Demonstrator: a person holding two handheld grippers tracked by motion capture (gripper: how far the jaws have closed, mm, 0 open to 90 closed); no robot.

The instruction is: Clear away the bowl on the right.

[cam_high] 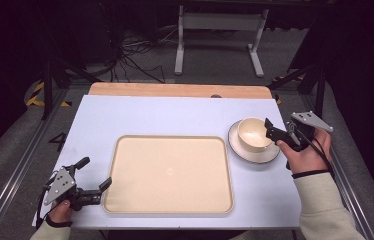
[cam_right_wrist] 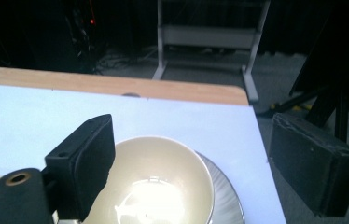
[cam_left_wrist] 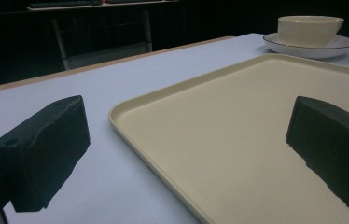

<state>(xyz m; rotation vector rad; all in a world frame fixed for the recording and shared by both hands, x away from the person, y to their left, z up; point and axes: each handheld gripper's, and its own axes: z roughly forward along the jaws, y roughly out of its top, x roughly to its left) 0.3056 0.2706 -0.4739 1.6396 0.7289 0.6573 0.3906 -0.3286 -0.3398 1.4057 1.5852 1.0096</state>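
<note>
A cream tray (cam_high: 170,172) lies in the middle of the pale blue table (cam_high: 150,112). Right of it, a cream bowl (cam_high: 254,132) sits on a white plate (cam_high: 255,156). My left gripper (cam_high: 94,172) is open at the tray's near left corner, one jaw over the table and one over the tray's edge (cam_left_wrist: 163,93). The bowl (cam_left_wrist: 309,29) and plate (cam_left_wrist: 310,46) stand far off in the left gripper view. My right gripper (cam_high: 281,127) is open at the bowl's right side. In its view one jaw is over the bowl (cam_right_wrist: 163,186) and the other is beyond the plate (cam_right_wrist: 226,198).
A wooden strip (cam_high: 175,90) runs along the table's far edge. Beyond it on the dark floor stand a white table frame (cam_high: 220,30) and loose cables (cam_high: 130,55). Metal rails (cam_high: 20,150) flank the table on both sides.
</note>
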